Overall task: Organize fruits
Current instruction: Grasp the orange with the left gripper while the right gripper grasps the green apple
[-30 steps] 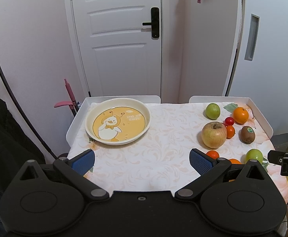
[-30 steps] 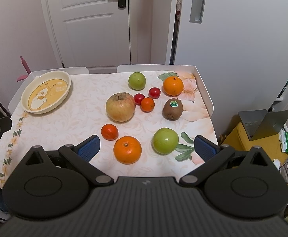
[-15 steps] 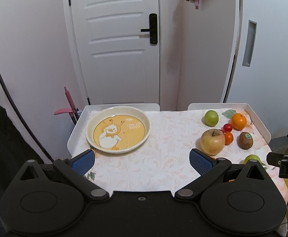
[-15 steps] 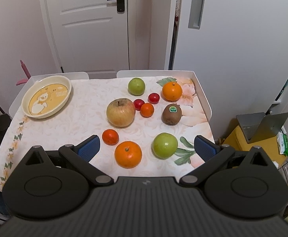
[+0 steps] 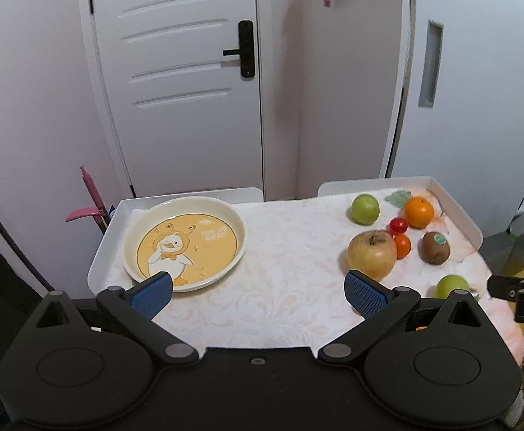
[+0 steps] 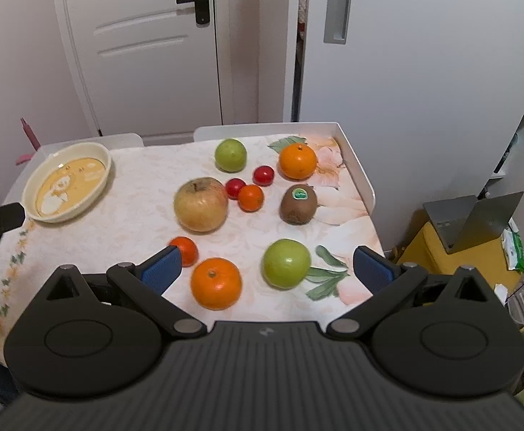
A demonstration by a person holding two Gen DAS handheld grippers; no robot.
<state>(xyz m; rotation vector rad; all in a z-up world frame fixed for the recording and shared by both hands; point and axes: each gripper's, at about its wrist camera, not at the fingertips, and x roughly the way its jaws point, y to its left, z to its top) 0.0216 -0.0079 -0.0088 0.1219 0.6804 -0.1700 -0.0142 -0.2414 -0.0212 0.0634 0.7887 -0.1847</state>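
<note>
Left wrist view: left gripper (image 5: 258,292) hangs over the near edge of the desk (image 5: 283,251), jaws spread wide, nothing in them. Empty plate (image 5: 185,242) with the duck print sits just past the left jaw, at the desk's left end. Fruits cluster at the far right: big apple (image 5: 371,255), kiwi (image 5: 435,248), an orange (image 5: 419,212), a green fruit (image 5: 365,209). Right wrist view: right gripper (image 6: 267,267) also released and empty, hovering low over the near fruit. Near orange (image 6: 216,283) and green apple (image 6: 286,263) both lie between the jaws, side by side, not touching; small tangerine (image 6: 185,249) sits just beside the left jaw. My read: no fruit picked yet, first grasp pending. To do it well, centre on one fruit only, probably the near orange, so the green apple stays outside the jaws, then close gently at its widest girth; round fruit rolls if nudged off-centre. Plate is well apart, across the desk.
</note>
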